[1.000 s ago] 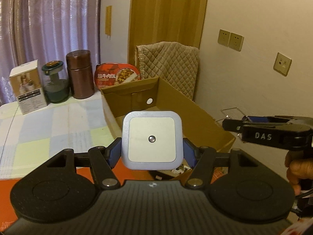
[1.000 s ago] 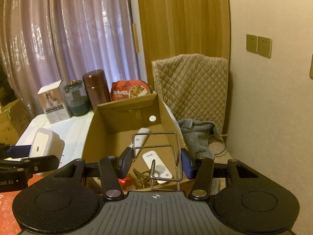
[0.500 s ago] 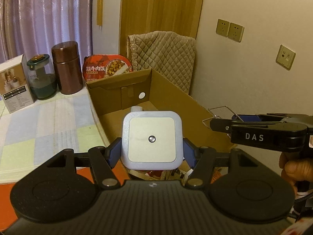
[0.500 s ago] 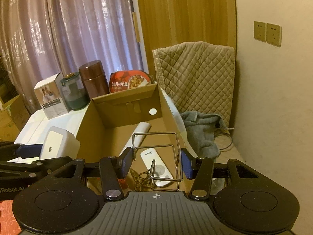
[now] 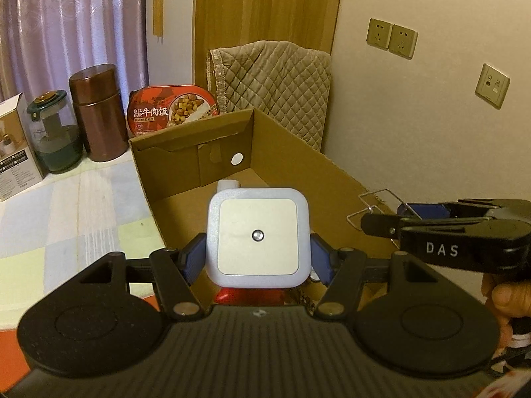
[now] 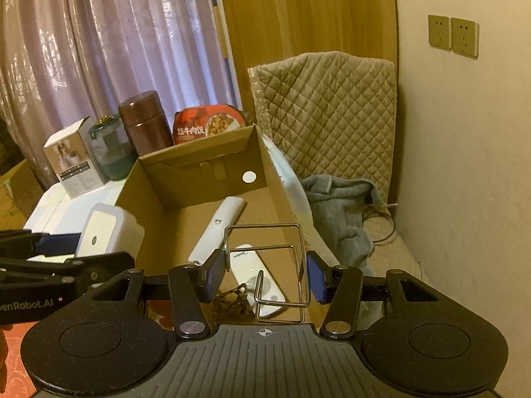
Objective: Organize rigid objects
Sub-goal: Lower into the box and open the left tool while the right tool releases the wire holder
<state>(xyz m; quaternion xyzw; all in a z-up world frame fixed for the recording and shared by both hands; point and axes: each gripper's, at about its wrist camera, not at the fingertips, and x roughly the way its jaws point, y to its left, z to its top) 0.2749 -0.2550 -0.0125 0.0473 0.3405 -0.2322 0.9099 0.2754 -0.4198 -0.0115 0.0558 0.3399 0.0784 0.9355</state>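
Claws (image 5: 258, 258) (image 6: 264, 273) loaded, box rim (image 5: 149, 182) probably below

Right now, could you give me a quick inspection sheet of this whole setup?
Surface: table with checked cloth.
Job's things: open cardboard box holding two white remotes; white square night light; bent wire rack.
Clutter: brown canister, glass jar, small carton, beef rice meal box.
Grippers: left gripper jaws clamp the night light; right gripper jaws clamp the wire rack.
Cables: a cord beside the grey towel.
Surroundings: curtains, wooden panel, wall sockets, quilted cover.
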